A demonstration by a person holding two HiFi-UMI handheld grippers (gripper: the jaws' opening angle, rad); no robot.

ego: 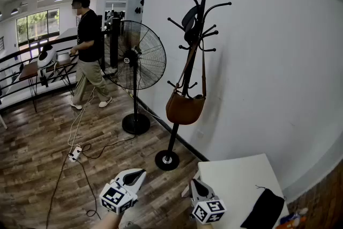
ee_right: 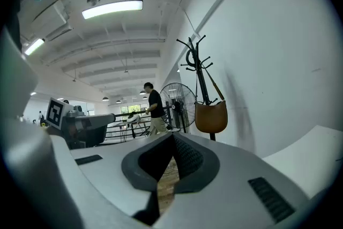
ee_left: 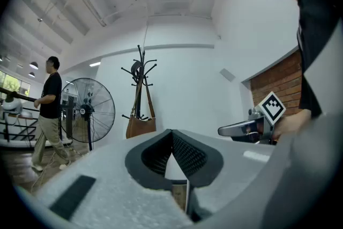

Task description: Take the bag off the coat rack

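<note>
hanging bag (ego: 185, 107) | well beyond left gripper (ego: 140, 174), right gripper (ego: 194, 183) (both closed)

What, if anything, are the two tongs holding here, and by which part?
Nothing. The left tongs and right tongs are both shut and empty; the brown bag hangs by its strap on the coat rack, untouched.

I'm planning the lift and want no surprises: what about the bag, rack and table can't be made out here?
- Head view: the hook carrying the bag's strap, hidden behind a dark item on the coat rack.
- Both gripper views: the strap's top, too small to read.
- Head view: the black cloth on the white table, cut off by the bottom edge.
- Head view: an orange thing, cut off at the bottom edge.
</note>
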